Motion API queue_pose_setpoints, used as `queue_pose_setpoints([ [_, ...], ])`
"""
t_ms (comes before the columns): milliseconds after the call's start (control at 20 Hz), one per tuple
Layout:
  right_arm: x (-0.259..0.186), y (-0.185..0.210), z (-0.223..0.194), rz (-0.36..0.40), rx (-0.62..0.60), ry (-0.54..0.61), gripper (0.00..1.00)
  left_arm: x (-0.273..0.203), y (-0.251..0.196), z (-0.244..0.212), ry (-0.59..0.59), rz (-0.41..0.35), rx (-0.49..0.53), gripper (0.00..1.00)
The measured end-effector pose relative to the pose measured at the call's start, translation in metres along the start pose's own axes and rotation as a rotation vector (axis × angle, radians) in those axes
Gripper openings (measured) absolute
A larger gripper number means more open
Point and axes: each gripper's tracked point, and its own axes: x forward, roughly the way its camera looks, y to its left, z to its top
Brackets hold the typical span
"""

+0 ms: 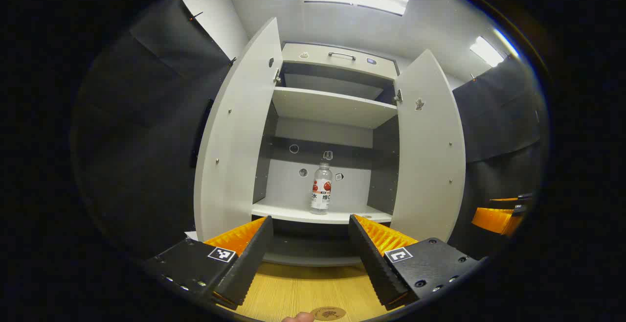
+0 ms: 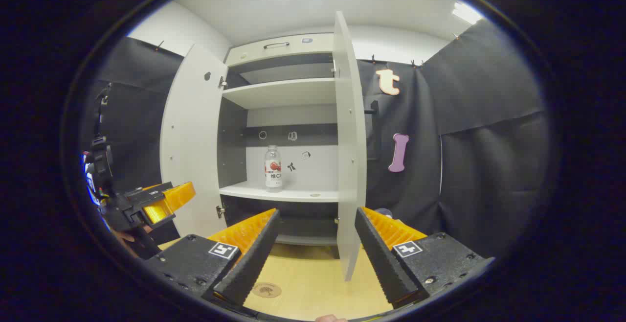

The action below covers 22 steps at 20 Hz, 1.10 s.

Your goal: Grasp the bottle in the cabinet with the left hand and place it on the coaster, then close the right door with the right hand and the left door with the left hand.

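Bottle (image 1: 321,188) standing upright on cabinet's lower shelf (image 1: 293,212), cap up, long axis vertical, well ahead of left gripper (image 1: 309,243), roughly centred between its jaws. Left jaws spread wide, holding nothing. Right gripper (image 2: 318,248) jaws also wide, empty, bottle (image 2: 273,168) off to their left, far back. Right door (image 2: 349,141) edge-on just ahead between right jaws. Left door (image 1: 234,131) open too. Upper shelf (image 1: 332,106) bare. Coaster (image 1: 328,313) flat on tabletop (image 1: 298,287), below left jaws.
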Motion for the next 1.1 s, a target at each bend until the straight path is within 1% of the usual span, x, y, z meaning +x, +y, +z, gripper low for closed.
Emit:
queue_pose_setpoints([
  [100,0.001,-0.001,-0.002,-0.006,0.007,-0.001,1.0,0.002,0.0,-0.005,0.021,0.004,0.017,0.99],
  [150,0.003,-0.003,-0.003,-0.001,0.015,0.003,1.0,0.003,0.001,-0.009,0.029,0.009,0.025,0.95],
  [200,0.005,-0.005,-0.005,0.001,0.02,0.009,0.98,0.003,0.004,-0.012,0.037,0.017,0.032,0.99],
  [250,0.006,-0.006,-0.007,0.001,0.021,0.016,0.98,0.002,0.004,-0.016,0.048,0.022,0.037,0.99],
  [300,0.007,-0.006,-0.007,0.003,0.023,0.019,0.98,0.003,0.004,-0.02,0.059,0.025,0.037,0.95],
  [350,0.008,-0.006,-0.007,0.004,0.023,0.017,1.0,0.004,0.003,-0.023,0.063,0.023,0.035,0.95],
  [450,0.009,-0.007,-0.008,0.004,0.018,0.018,1.0,0.005,0.004,-0.027,0.07,0.025,0.029,0.95],
  [500,0.01,-0.007,-0.008,0.003,0.017,0.018,0.97,0.005,0.004,-0.028,0.073,0.025,0.026,0.95],
  [600,0.011,-0.006,-0.008,0.007,0.02,0.019,0.97,0.004,0.004,-0.028,0.071,0.025,0.025,0.95],
  [650,0.011,-0.005,-0.008,0.007,0.023,0.017,1.0,0.004,0.005,-0.027,0.069,0.026,0.028,0.95],
  [700,0.012,-0.005,-0.007,0.006,0.025,0.012,0.97,0.004,0.006,-0.025,0.067,0.027,0.033,0.94],
  [750,0.011,-0.003,-0.005,0.007,0.023,0.005,1.0,0.004,0.007,-0.023,0.063,0.029,0.038,0.95],
  [950,0.008,0.0,-0.004,0.018,0.008,0.001,1.0,0.003,0.009,-0.016,0.048,0.023,0.05,0.94],
  [1000,0.007,0.0,-0.004,0.02,0.009,0.001,0.98,0.002,0.01,-0.015,0.046,0.024,0.049,0.94],
  [1050,0.006,0.0,-0.003,0.019,0.011,0.001,0.97,0.001,0.009,-0.014,0.043,0.021,0.046,0.99],
  [1100,0.004,0.001,-0.004,0.02,0.014,-0.001,1.0,0.0,0.007,-0.014,0.041,0.015,0.043,0.94],
])
